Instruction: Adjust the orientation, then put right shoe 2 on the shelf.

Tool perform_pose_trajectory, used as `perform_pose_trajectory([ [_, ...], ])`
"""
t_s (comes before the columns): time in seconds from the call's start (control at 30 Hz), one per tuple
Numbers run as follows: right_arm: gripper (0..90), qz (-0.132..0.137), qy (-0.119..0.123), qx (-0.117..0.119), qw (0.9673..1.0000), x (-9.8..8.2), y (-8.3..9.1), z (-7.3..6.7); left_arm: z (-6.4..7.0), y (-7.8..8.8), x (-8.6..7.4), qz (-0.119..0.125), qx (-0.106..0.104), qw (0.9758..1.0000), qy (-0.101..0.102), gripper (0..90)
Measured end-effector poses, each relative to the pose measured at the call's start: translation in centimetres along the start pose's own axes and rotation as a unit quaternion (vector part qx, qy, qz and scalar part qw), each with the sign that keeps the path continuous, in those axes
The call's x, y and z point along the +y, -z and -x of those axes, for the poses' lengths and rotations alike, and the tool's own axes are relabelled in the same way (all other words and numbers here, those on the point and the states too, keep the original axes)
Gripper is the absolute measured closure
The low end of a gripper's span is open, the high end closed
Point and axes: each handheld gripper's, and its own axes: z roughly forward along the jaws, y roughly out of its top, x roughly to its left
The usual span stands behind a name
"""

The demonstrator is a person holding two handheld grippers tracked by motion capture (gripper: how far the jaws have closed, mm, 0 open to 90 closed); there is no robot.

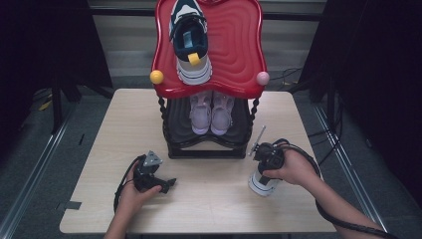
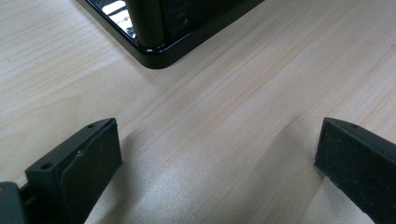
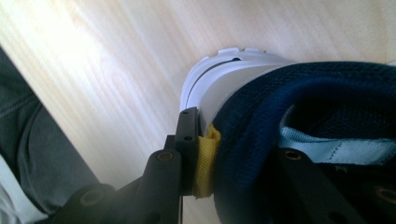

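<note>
1. Right gripper [image 1: 266, 167]: jaws closed on the heel collar of a navy mesh sneaker with a white sole and a yellow heel tab [image 3: 299, 107]. In the right gripper view one jaw lies outside the heel against the yellow tab [image 3: 205, 161], the other inside the shoe opening. Grip is partly open, held by the width of the heel.
2. Held sneaker [image 1: 262, 183] stands near the right front part of the pale wooden surface [image 1: 209, 199], white heel sole toward the front edge.
3. Left gripper [image 1: 158, 183]: jaws wide apart, nothing between them; it rests low over the surface near the left front.
4. Matching navy sneaker [image 1: 190, 37] lies on the red top shelf [image 1: 239, 45] of the two-tier shoe rack at the rear edge.
</note>
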Motion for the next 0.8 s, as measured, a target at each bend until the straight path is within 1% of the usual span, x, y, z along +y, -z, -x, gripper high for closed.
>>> perform_pose_trajectory([
  [0.1, 72.2, -0.002, 0.012, -0.001, 0.9999, -0.3, 0.8, -0.2, 0.0, 0.0, 0.0, 0.0, 0.0, 1.0, 0.0, 0.0],
  [0.17, 72.2, 0.002, 0.023, -0.005, 0.9997, -0.5, 1.5, -0.4, 0.0, 0.0, 0.0, 0.0, 0.0, 1.0, 0.0, 0.0],
  [0.2, 72.2, 0.002, 0.038, -0.01, 0.9992, -0.7, 1.8, -0.3, 0.0, 0.0, 0.0, 0.0, 0.0, 1.0, 0.0, 0.0],
  [0.23, 72.3, 0.005, 0.036, -0.002, 0.9993, -0.7, 2.3, -0.5, 0.0, 0.0, 0.0, 0.0, 0.0, 1.0, 0.0, 0.0],
  [0.27, 72.3, 0.005, 0.039, -0.006, 0.9992, -0.8, 2.6, -0.5, 0.0, 0.0, 0.0, 0.0, 0.0, 1.0, 0.0, 0.0],
  [0.37, 72.4, 0.01, 0.069, -0.003, 0.9976, -1.1, 4.0, -0.8, 0.0, 0.0, 0.0, 0.0, 0.0, 1.0, 0.0, 0.0],
  [0.4, 72.4, 0.007, 0.077, -0.004, 0.997, -1.1, 4.5, -1.0, 0.0, 0.0, 0.0, 0.001, 0.0, 1.0, 0.0, 0.0],
  [0.43, 72.4, 0.008, 0.082, -0.004, 0.9966, -1.2, 5.1, -1.2, 0.0, 0.0, 0.0, 0.004, 0.0, 1.0, 0.004, 0.0],
  [0.5, 72.4, 0.004, 0.105, -0.01, 0.9945, -1.3, 6.3, -1.2, 0.0, 0.0, 0.0, 0.003, 0.001, 1.0, 0.001, 0.0],
  [0.57, 72.4, -0.004, 0.106, -0.014, 0.9942, -1.4, 7.7, -1.5, 0.0, 0.0, 0.0, 0.003, 0.001, 1.0, 0.002, 0.0],
  [0.6, 72.4, -0.005, 0.115, -0.018, 0.9932, -1.4, 8.2, -1.4, 0.0, 0.0, 0.0, 0.003, 0.001, 1.0, 0.002, 0.0],
  [0.63, 72.5, -0.013, 0.115, -0.024, 0.993, -1.5, 8.9, -1.6, 0.0, 0.0, 0.0, 0.002, 0.001, 1.0, 0.001, 0.0],
  [0.67, 72.5, -0.015, 0.123, -0.027, 0.9919, -1.5, 9.7, -1.6, 0.0, 0.0, 0.0, 0.002, 0.001, 1.0, 0.001, 0.0],
  [0.7, 72.5, -0.019, 0.122, -0.029, 0.9919, -1.6, 10.6, -1.7, 0.0, 0.0, 0.0, 0.002, 0.001, 1.0, 0.001, 0.0],
  [0.73, 72.6, -0.02, 0.127, -0.036, 0.991, -1.6, 11.9, -1.8, 0.0, 0.0, 0.0, 0.002, 0.001, 1.0, 0.001, 0.0],
  [0.77, 72.6, -0.022, 0.133, -0.04, 0.99, -1.6, 12.6, -1.9, 0.0, 0.0, 0.0, 0.002, 0.001, 1.0, 0.002, 0.0],
  [0.8, 72.6, -0.021, 0.133, -0.044, 0.9899, -1.6, 13.7, -2.0, 0.0, 0.0, 0.0, 0.002, 0.001, 1.0, 0.002, 0.0],
])
